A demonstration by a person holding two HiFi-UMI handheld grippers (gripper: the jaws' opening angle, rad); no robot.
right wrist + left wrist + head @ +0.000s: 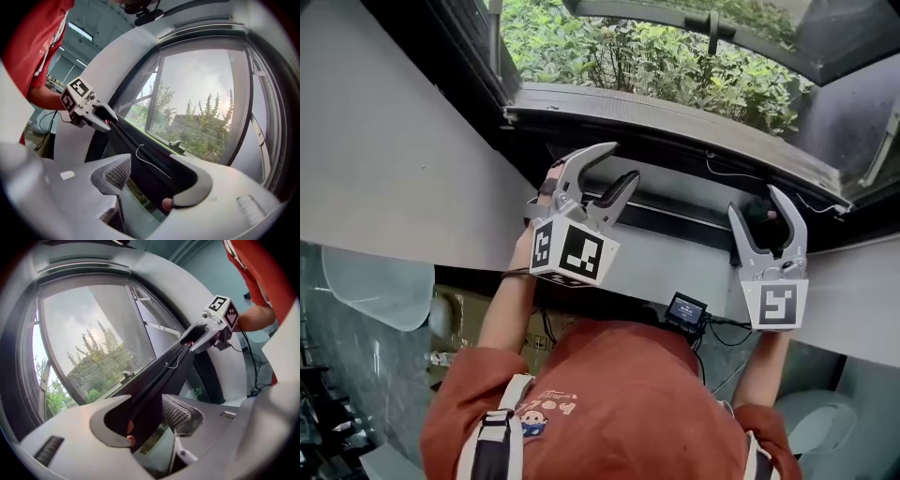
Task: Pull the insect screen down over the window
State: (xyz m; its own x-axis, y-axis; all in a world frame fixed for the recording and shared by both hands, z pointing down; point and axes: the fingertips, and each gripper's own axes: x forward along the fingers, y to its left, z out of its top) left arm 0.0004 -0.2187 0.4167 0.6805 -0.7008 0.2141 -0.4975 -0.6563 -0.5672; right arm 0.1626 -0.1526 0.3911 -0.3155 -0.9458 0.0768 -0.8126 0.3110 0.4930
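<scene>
The insect screen's black pull bar (675, 217) runs across the window opening between my two grippers. My left gripper (623, 161) straddles the bar's left part, jaws apart. In the left gripper view that gripper (145, 413) has the bar (159, 376) between its jaws, with a gap beside the ribbed pad (174, 411). My right gripper (754, 199) straddles the bar further right, also open. Its own view shows it (147, 183) round the bar (140, 150), daylight showing beside the pad (117, 172). Fine mesh (201, 131) covers the pane beyond.
A thin white cord (150, 159) lies on the bar. White wall panels (384, 159) flank the dark window frame (675, 117), with green bushes (628, 56) outside. A small black device with a screen (686, 309) and cables hang below the sill, near the person's orange shirt.
</scene>
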